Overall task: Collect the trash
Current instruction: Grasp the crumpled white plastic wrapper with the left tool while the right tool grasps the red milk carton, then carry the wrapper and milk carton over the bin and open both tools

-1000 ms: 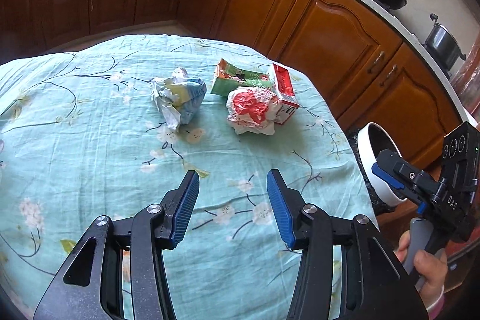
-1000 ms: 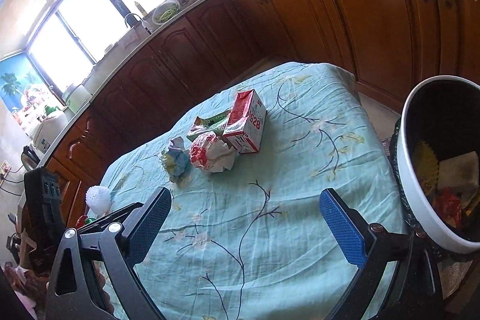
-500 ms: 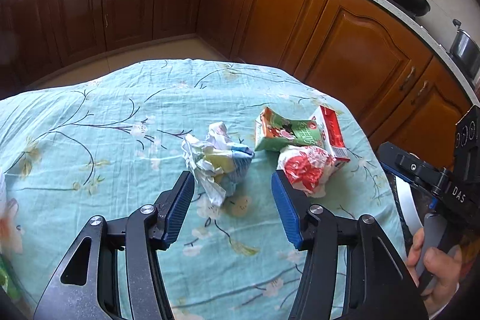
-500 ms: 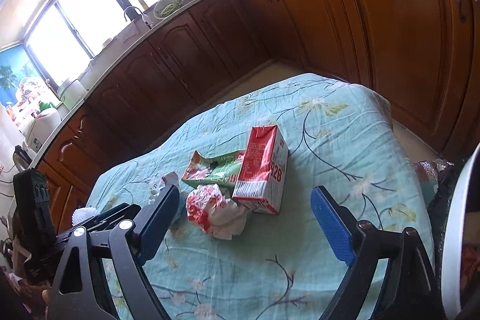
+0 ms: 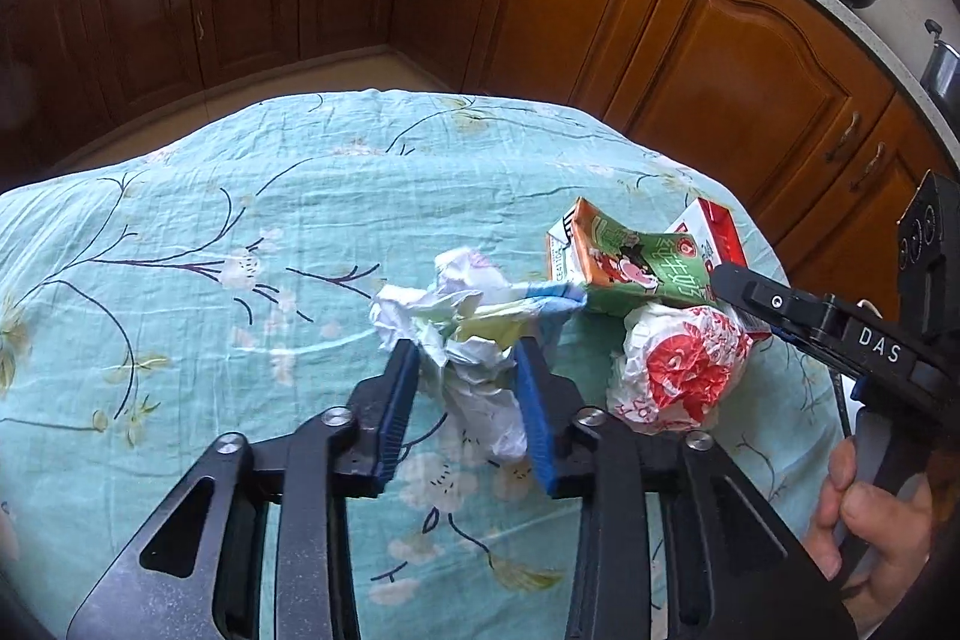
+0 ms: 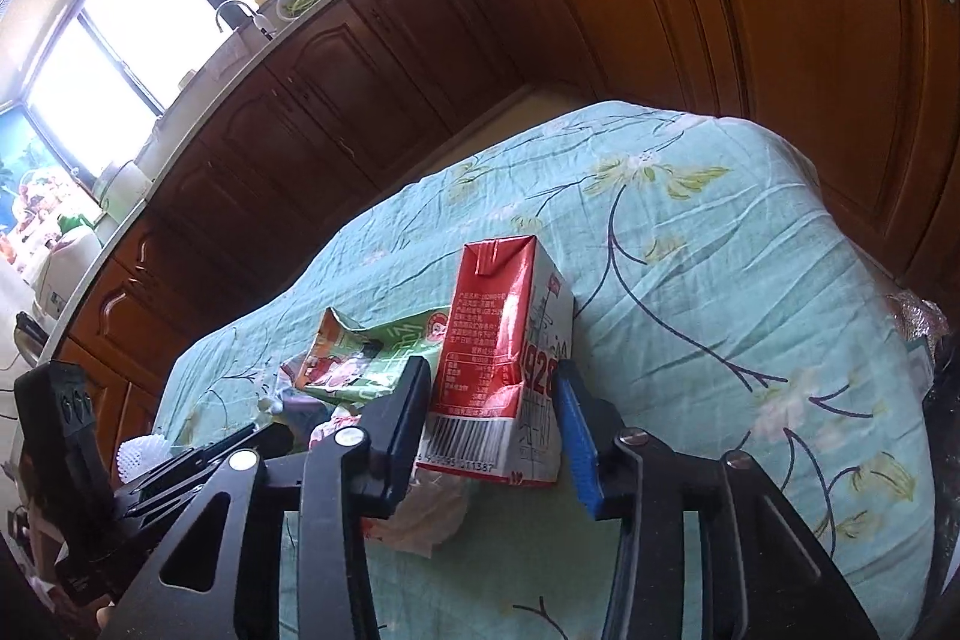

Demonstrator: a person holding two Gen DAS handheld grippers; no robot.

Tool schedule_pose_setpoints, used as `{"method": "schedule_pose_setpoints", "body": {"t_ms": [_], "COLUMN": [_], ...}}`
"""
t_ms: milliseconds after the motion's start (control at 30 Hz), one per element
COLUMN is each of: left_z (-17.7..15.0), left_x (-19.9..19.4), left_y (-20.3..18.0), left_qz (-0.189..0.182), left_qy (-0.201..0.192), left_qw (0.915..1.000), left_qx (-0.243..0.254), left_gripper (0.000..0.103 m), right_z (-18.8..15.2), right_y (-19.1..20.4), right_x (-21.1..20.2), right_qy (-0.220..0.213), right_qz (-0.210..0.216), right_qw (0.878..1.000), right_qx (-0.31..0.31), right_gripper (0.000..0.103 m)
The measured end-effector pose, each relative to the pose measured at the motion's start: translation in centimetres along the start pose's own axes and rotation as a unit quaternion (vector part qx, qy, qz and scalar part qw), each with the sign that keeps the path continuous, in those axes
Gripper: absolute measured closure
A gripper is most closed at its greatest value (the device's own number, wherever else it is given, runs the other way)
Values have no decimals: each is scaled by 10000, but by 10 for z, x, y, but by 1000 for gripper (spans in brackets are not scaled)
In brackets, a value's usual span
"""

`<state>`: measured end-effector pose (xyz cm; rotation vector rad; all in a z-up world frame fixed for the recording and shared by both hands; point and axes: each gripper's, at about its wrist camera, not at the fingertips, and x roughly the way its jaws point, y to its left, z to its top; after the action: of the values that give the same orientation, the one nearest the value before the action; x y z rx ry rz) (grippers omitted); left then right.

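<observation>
My left gripper (image 5: pixel 468 400) has its two jaws around the paper wad (image 5: pixel 474 322), which sits on the cloth (image 5: pixel 240 196) near the middle of the table. The pads touch or nearly touch the wad's sides, but I cannot tell if they are squeezing yet. My right gripper (image 6: pixel 492 412) has its jaws on both sides of the red carton (image 6: pixel 510 340), which lies on the cloth near the table's right edge. There looks to be a thin gap by the right pad, so I think this one is not pinched tight yet. What could go wrong? The wad is soft and loose, so I might catch only a flap, and the rest could hang down or tear away when I lift. The carton is smooth and its walls are thin, so it could squash, or slip and tip out of my jaws. The green carton (image 5: pixel 630 268) leans against the red one, and the red-and-white bag (image 5: pixel 678 370) lies right beside it, so lifting could drag or knock them off the table. I count four pieces of trash: one wad, one red carton, one green carton, one bag. There are two grippers and one cloth.
</observation>
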<state>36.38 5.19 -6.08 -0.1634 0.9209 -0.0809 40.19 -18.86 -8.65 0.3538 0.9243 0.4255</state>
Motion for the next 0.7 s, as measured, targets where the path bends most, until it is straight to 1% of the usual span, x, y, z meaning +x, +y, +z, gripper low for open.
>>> {"method": "schedule_pose_setpoints", "body": {"t_ms": [33, 100, 200, 400, 567, 700], "left_z": [-2, -6, -13, -31, -47, -59], "left_x": [0, -3, -12, -44, -71, -83], "left_y": [-1, -3, -3, -10, -33, -55], "left_qz": [-7, 8, -78, -324, -615, -872], "left_qy": [21, -17, -60, -198, -307, -299], "left_qw": [10000, 10000, 10000, 9993, 9976, 9956], "left_qx": [34, 50, 17, -24, 64, 184], "left_gripper": [83, 85, 86, 87, 87, 87], "right_z": [-1, -4, -10, -27, -44, -60], "right_y": [3, 7, 9, 2, -9, -20], "right_x": [-4, -12, -23, -58, -91, -120], "right_qy": [-22, -52, -73, -207, -344, -444], "right_qz": [-43, -79, -58, 118, 192, 219], "right_qw": [10000, 9998, 9997, 9996, 9992, 9987], "right_qx": [-55, -151, -226, -131, -17, 83], "right_gripper": [71, 71, 71, 71, 71, 71]}}
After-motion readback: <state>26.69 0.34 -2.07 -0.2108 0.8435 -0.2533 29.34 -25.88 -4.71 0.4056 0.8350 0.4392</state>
